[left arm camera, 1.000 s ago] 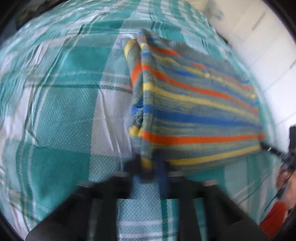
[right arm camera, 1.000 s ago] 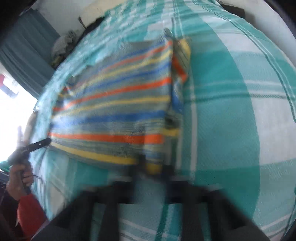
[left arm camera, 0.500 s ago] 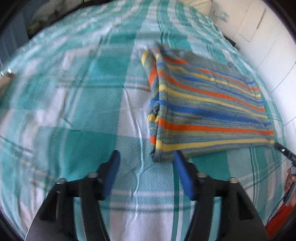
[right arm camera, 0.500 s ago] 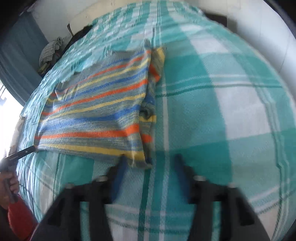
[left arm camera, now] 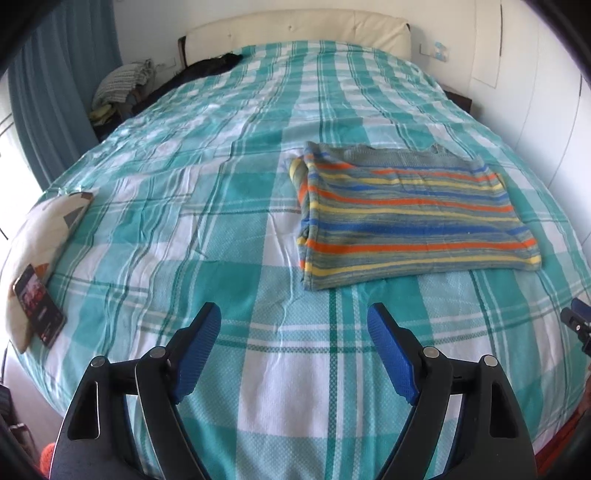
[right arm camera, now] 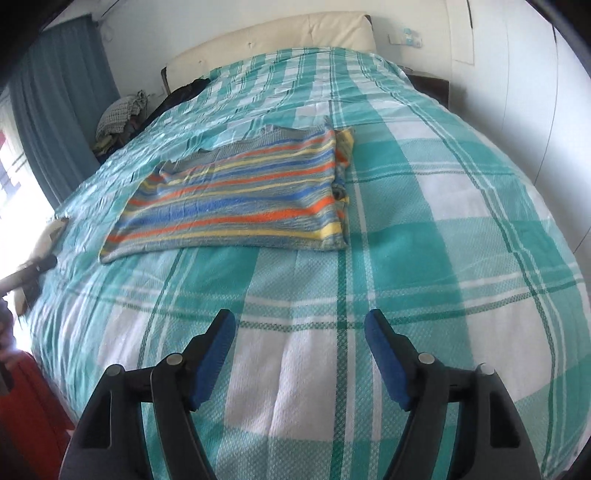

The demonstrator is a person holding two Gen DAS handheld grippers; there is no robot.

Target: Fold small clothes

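A small striped garment (left arm camera: pixel 406 218), grey with orange, blue and yellow bands, lies folded flat on the bed; it also shows in the right wrist view (right arm camera: pixel 240 199). My left gripper (left arm camera: pixel 295 317) is open and empty, held back from the garment's near left corner. My right gripper (right arm camera: pixel 300 325) is open and empty, held back from the garment's near right corner. The right gripper's tip (left arm camera: pixel 576 325) shows at the right edge of the left wrist view.
The bed has a teal and white plaid cover (left arm camera: pixel 221 184) and a cream headboard (left arm camera: pixel 295 26). A pillow (left arm camera: pixel 40 236) with a phone (left arm camera: pixel 38 306) lies at its left edge. Clothes are piled (left arm camera: pixel 122 85) at the far left. White wall panels (right arm camera: pixel 517 74) stand right.
Both grippers let go of the garment's near corners, opened, and pulled back and up. The garment now lies flat on the bed.
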